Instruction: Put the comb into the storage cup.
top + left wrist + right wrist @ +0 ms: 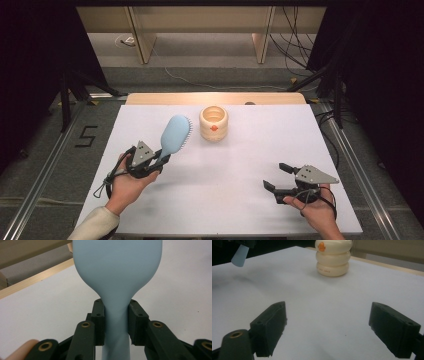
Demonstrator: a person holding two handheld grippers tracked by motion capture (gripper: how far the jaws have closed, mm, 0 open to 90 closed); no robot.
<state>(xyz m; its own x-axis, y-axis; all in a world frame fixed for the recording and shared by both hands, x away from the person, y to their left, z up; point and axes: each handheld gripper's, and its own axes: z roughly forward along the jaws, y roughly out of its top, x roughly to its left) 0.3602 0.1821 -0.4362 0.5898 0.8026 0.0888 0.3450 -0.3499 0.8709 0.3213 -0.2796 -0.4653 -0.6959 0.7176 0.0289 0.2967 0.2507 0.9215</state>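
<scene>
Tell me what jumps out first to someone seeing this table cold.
The pale blue hairbrush stands out, left of centre on the white table, with the left gripper shut on its handle. Beyond it, near the table's far edge, stands a cream ribbed cup with an orange mark. At the near right, the right gripper is open with nothing between its jaws.

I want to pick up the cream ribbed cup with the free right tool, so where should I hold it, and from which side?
Probably from the side, not from above. The cream ribbed cup stands upright and alone on the white table. Bring the open right tool level from the near right and close it in the groove between two bulges, where the pads should seat.
</scene>
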